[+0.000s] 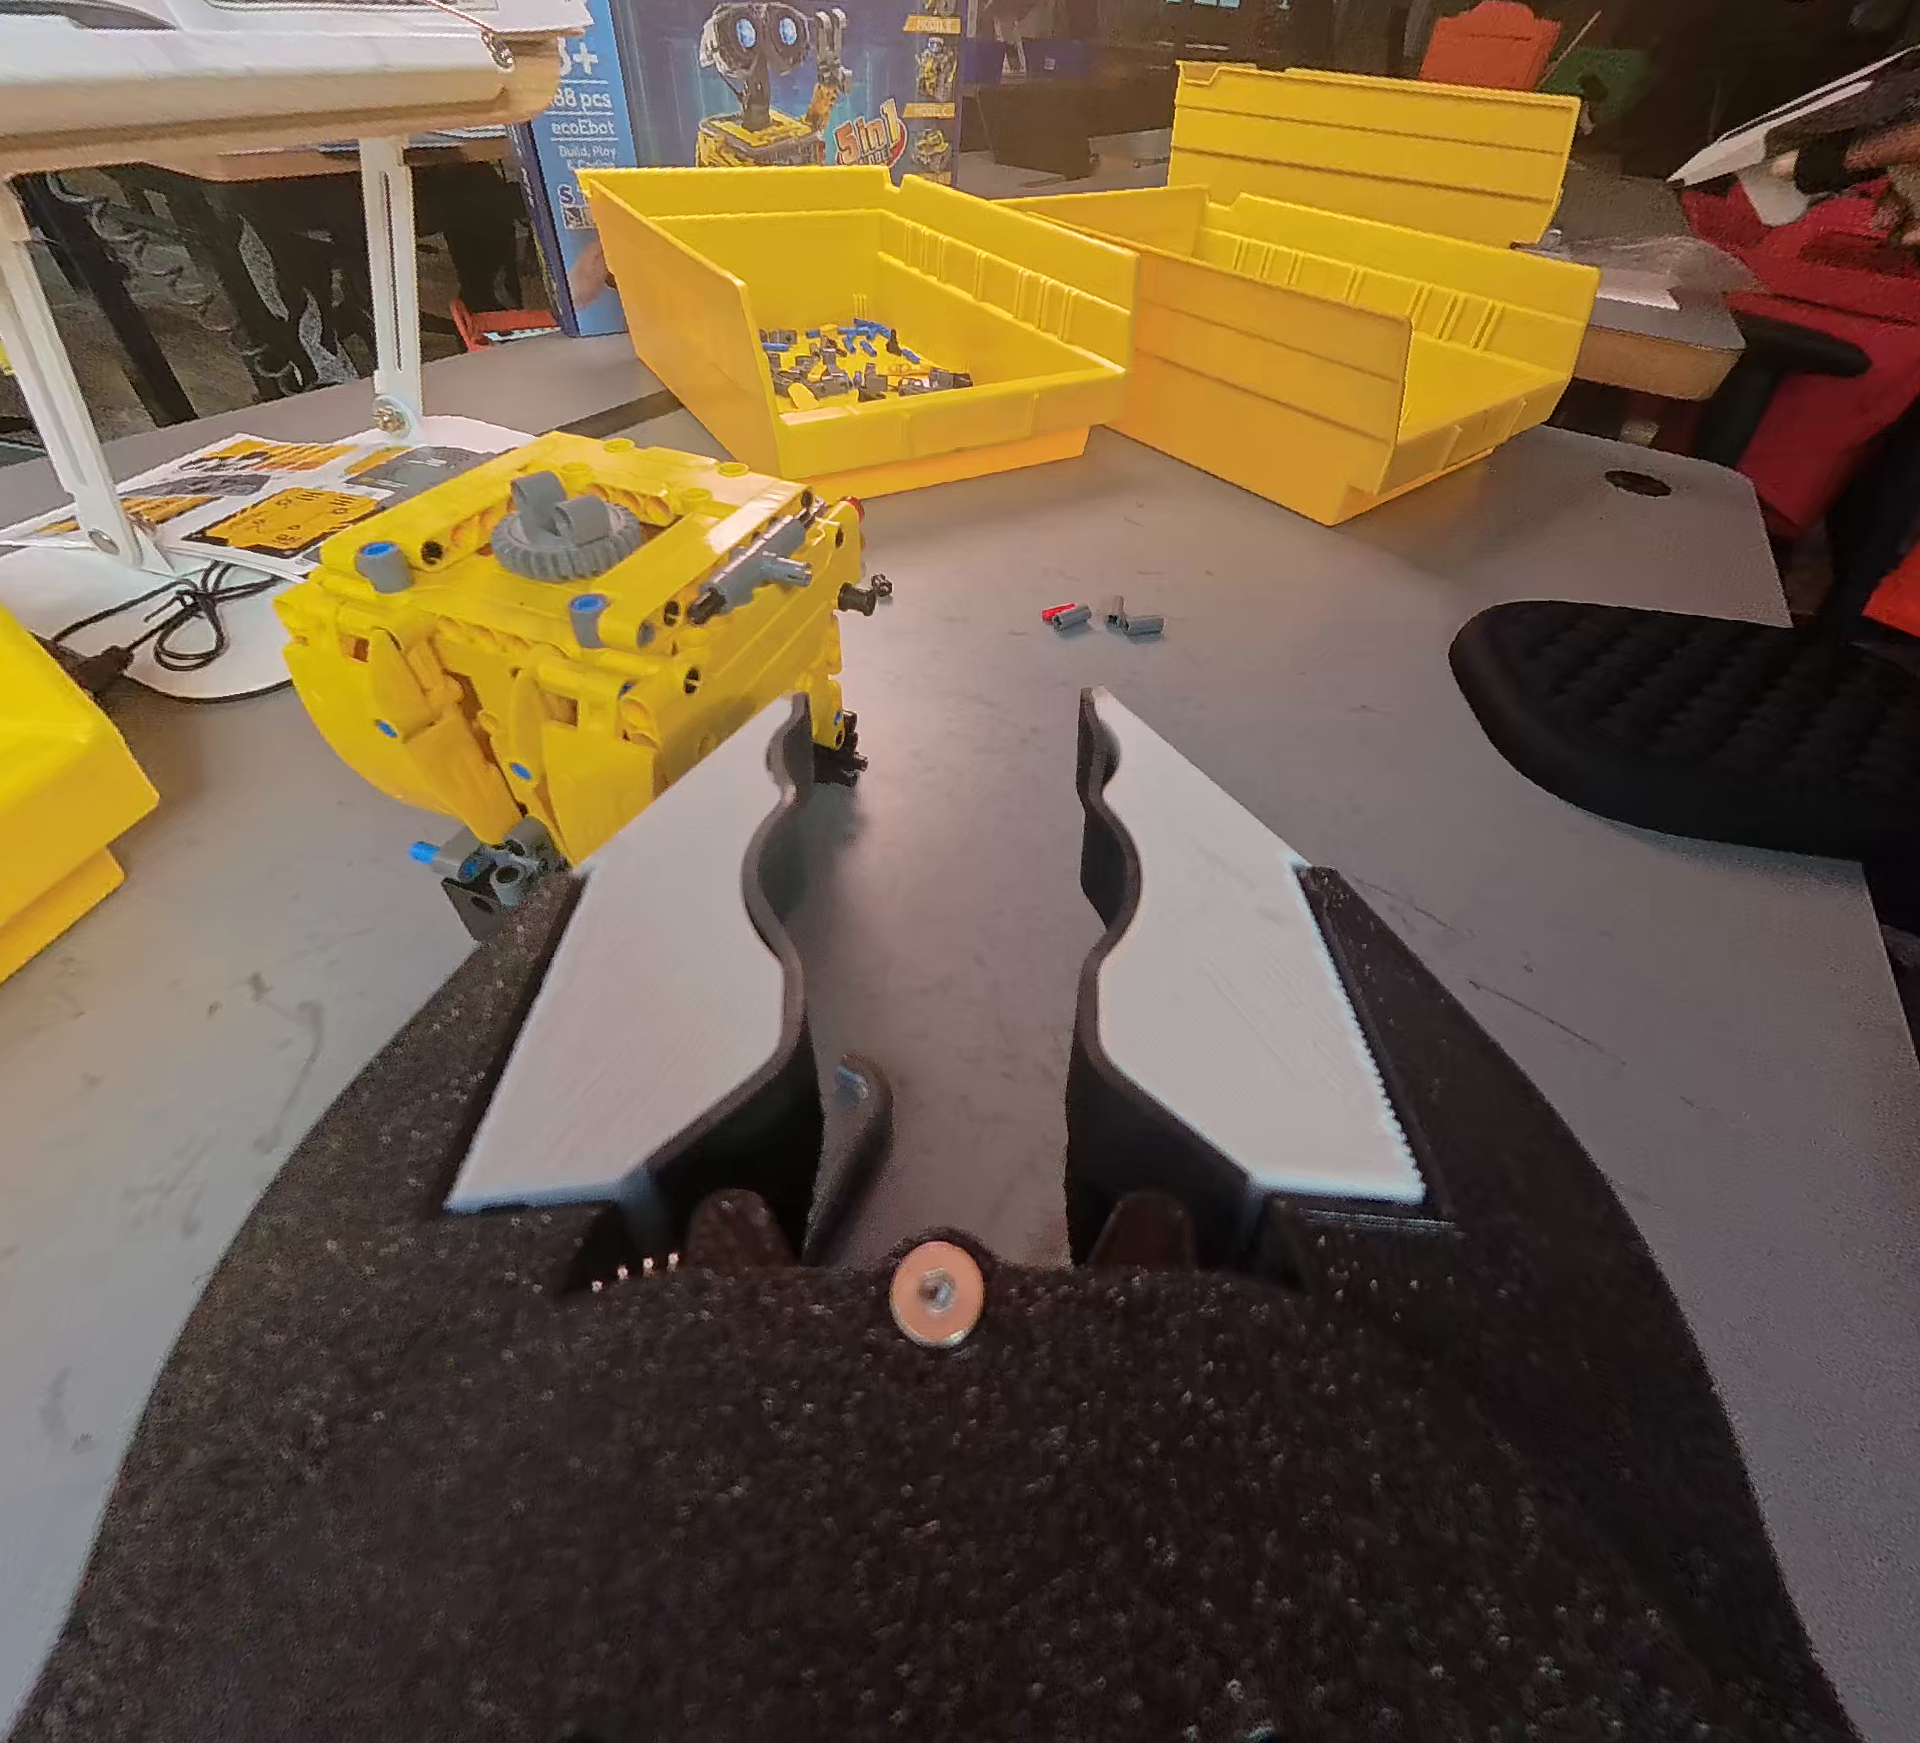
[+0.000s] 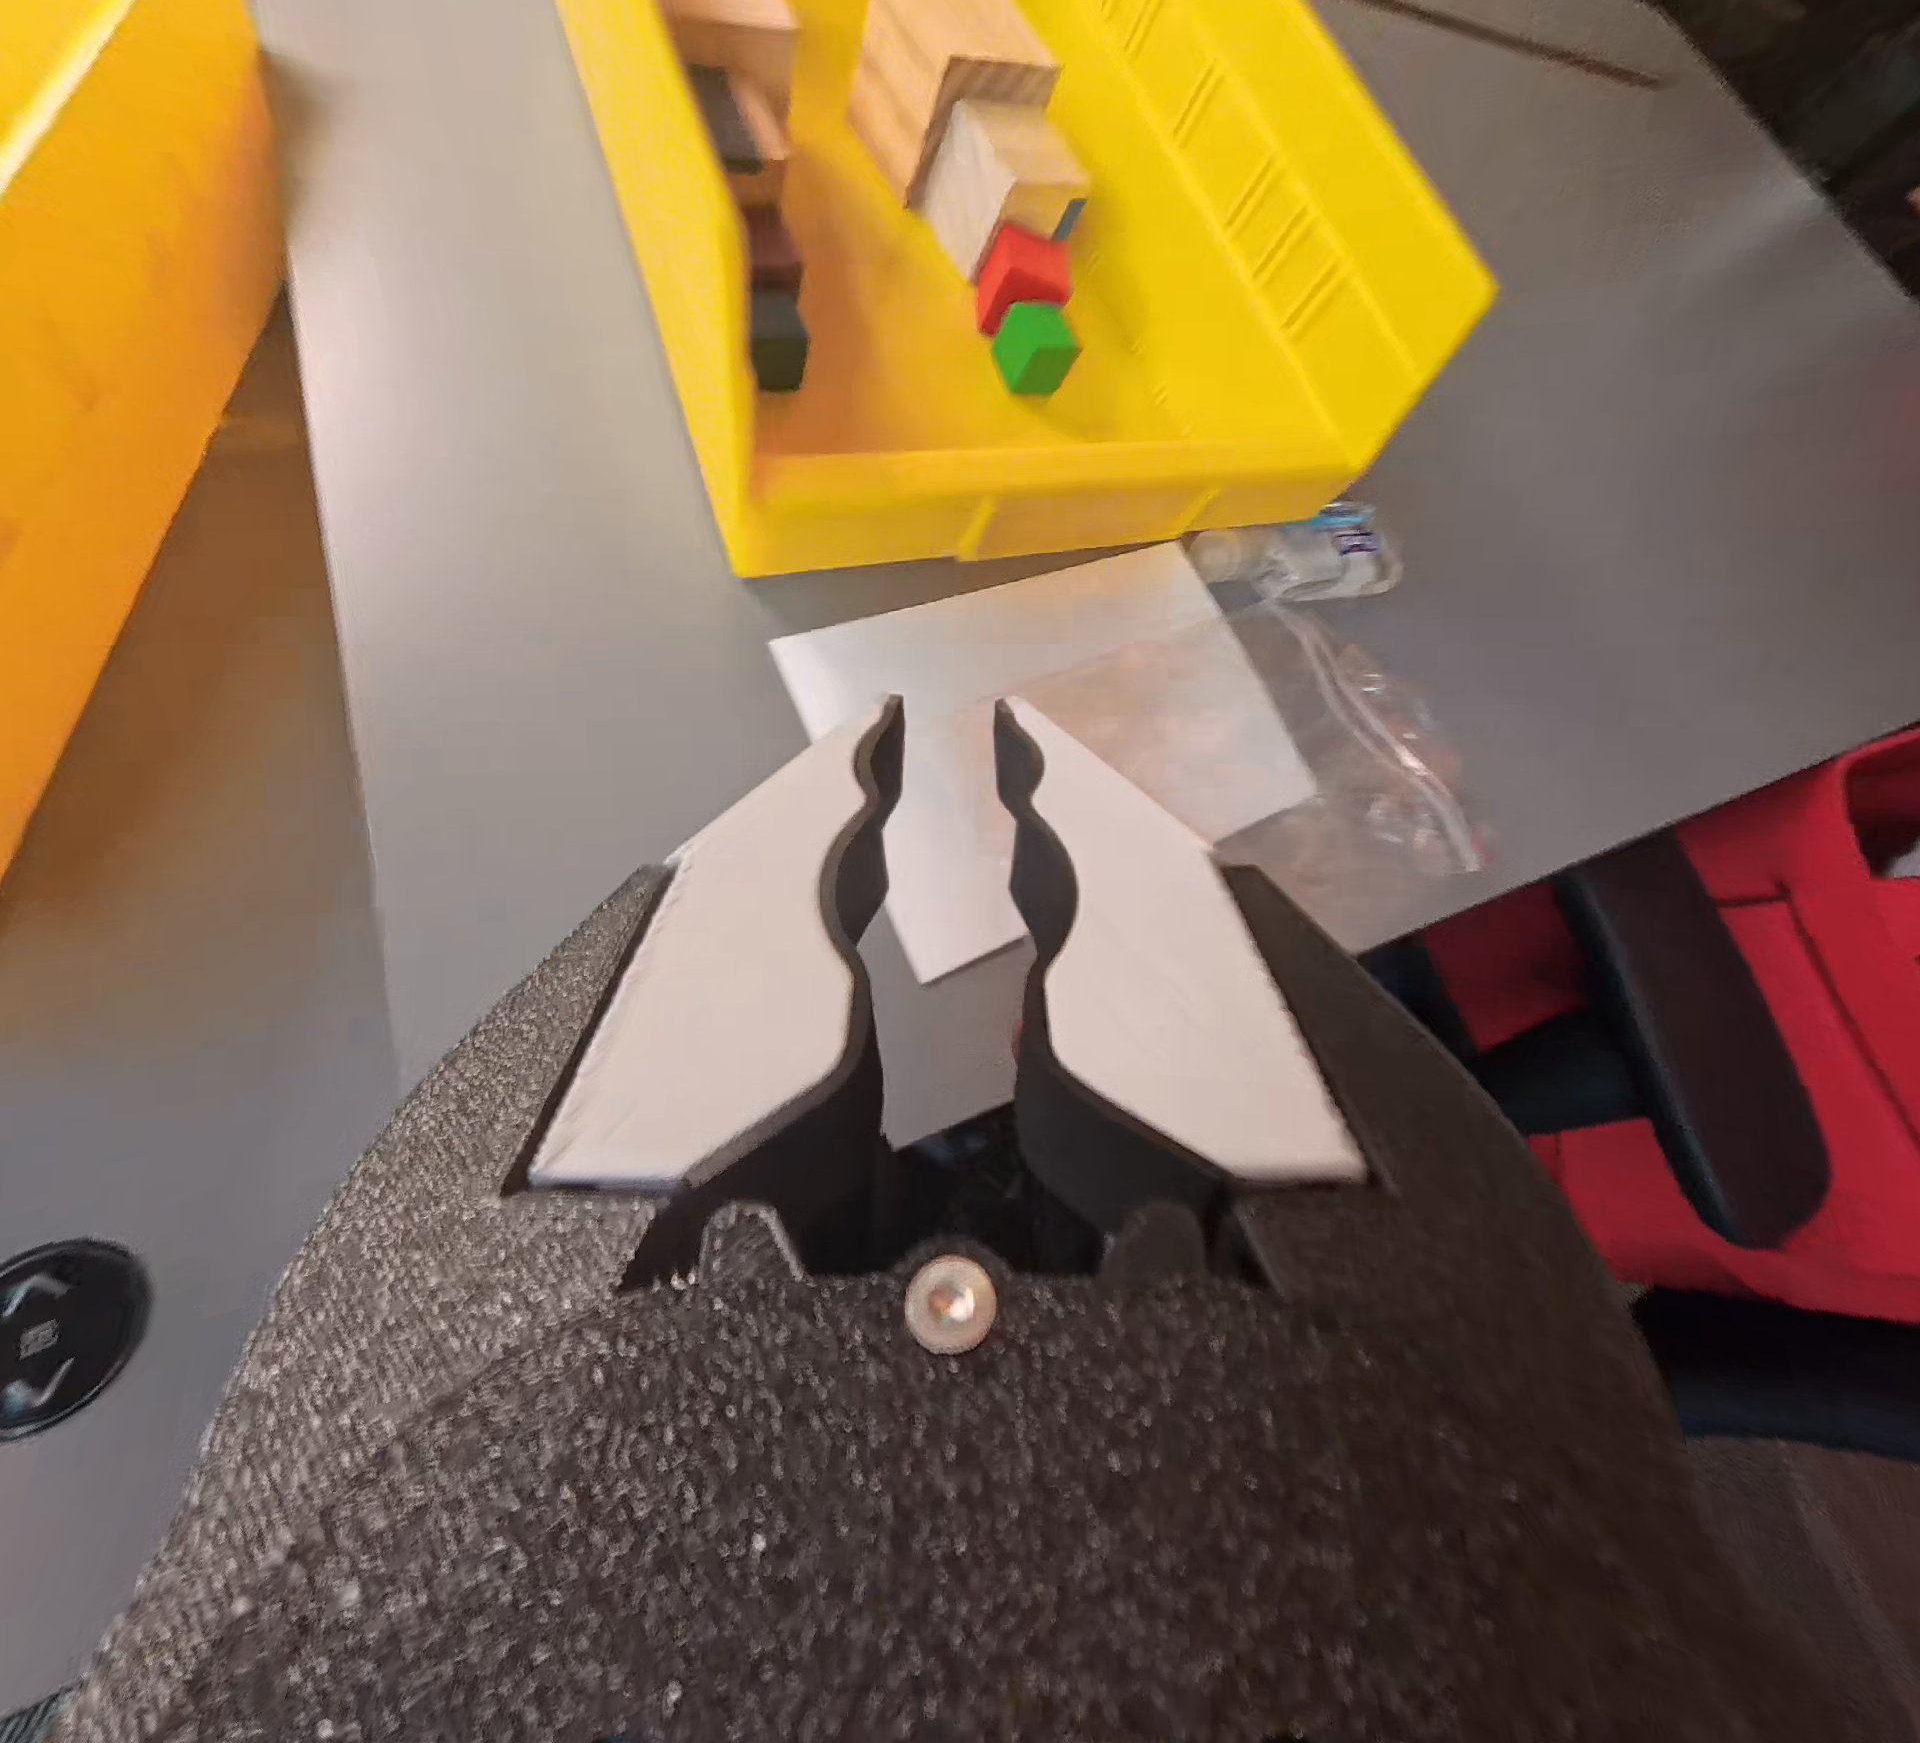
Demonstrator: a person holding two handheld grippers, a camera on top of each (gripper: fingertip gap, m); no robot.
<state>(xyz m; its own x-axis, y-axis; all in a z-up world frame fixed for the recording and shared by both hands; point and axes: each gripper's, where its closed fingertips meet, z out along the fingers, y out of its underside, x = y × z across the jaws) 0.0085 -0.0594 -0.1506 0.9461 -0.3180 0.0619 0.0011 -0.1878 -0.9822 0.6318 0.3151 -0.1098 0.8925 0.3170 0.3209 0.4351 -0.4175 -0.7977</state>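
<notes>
Left tongs [image 1: 940, 706]: yours, spread wide, holding nothing, just beside the yellow brick-built model [image 1: 561, 644] on the counter [image 1: 1351, 758].
Right tongs [image 2: 948, 704]: yours, slightly parted, holding nothing, over a white sheet [image 2: 997, 654] near the counter's edge.
Beyond: yellow bin [image 2: 1247, 488] holding wooden blocks [image 2: 935, 83].

A blue cardboard box [image 1: 758, 62] behind the yellow bin [image 1: 935, 436] carries large yellow and white lettering and small print. Printed sheets [image 1: 260, 498] lie on the table [image 1: 1299, 810]. By the other bin, a clear packet's label [image 2: 1340, 545] is too blurred to read.
</notes>
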